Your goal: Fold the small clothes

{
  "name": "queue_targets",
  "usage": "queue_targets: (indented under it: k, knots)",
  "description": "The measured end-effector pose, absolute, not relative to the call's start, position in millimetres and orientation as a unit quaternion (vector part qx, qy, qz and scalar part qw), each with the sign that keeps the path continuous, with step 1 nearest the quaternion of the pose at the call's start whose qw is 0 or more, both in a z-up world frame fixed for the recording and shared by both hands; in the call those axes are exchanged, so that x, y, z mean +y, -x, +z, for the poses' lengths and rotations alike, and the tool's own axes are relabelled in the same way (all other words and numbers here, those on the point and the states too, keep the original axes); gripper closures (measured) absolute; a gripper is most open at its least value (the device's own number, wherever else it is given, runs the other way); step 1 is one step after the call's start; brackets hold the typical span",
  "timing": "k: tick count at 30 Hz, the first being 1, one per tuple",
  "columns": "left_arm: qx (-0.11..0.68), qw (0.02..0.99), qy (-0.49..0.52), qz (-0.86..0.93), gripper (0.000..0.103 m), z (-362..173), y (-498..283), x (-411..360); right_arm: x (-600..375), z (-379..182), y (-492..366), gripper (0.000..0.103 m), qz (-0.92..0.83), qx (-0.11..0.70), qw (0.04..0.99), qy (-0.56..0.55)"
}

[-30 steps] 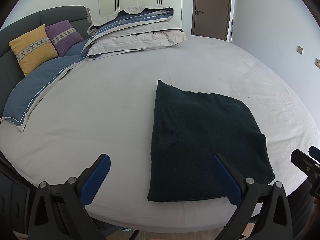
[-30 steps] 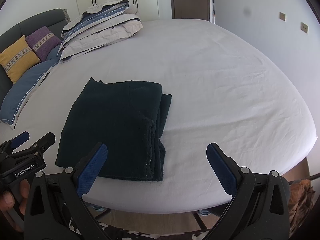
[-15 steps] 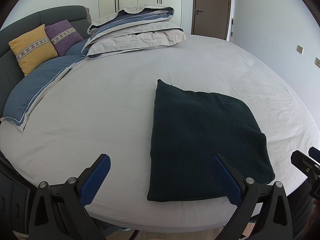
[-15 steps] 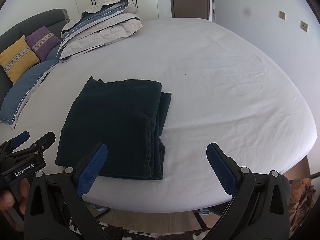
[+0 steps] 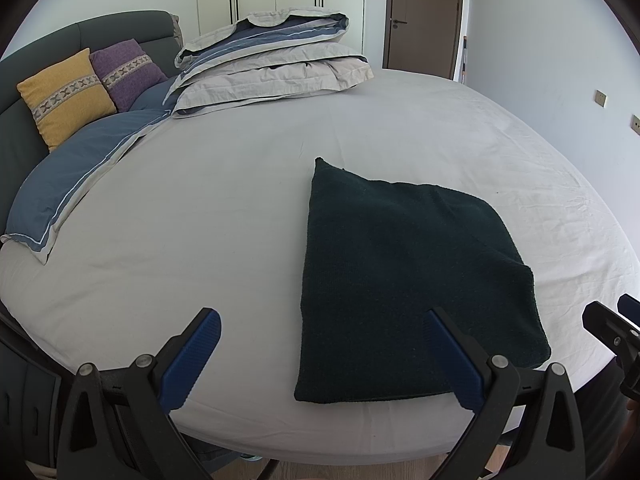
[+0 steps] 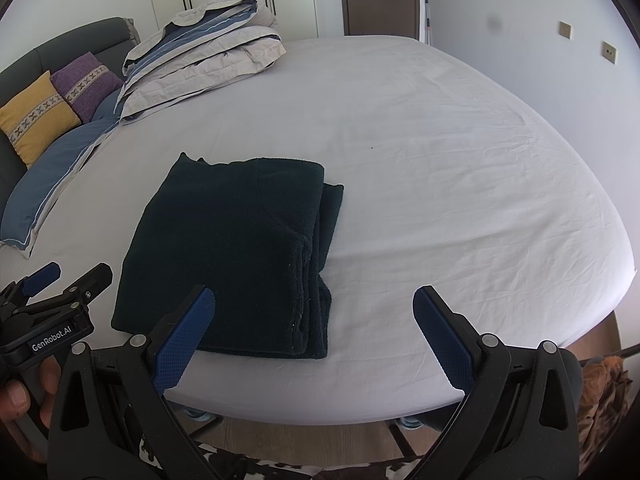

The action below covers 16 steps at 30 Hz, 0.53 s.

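A dark green knit garment (image 5: 404, 272) lies folded into a flat rectangle near the front edge of the white bed; in the right wrist view (image 6: 240, 256) its stacked layers show along the right side. My left gripper (image 5: 320, 356) is open and empty, held above the bed's front edge with its right finger over the garment's near corner. My right gripper (image 6: 314, 336) is open and empty, just right of the garment's near edge. Each gripper shows at the side of the other's view, the left in the right wrist view (image 6: 48, 312).
A folded grey and blue duvet (image 5: 272, 64) is stacked at the back of the bed. Yellow (image 5: 64, 96) and purple (image 5: 128, 72) cushions and a blue pillow (image 5: 76, 176) lie at the left by the dark headboard. A wall (image 6: 560, 60) stands on the right.
Almost nothing; both grippers stay open and still, and the garment lies where it was.
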State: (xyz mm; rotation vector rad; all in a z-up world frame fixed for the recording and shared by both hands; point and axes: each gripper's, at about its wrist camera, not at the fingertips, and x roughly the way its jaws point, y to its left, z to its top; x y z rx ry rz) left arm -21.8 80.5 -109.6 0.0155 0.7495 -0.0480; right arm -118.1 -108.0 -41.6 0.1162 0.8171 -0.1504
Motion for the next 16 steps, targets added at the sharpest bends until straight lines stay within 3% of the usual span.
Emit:
queue_targets:
  k: [16]
  knots:
    - [0.366,0.930,-0.004,-0.019,0.000,-114.1,23.3,86.8,-108.6,-42.3,116.8,0.002,-0.068,0.404,0.910,-0.062]
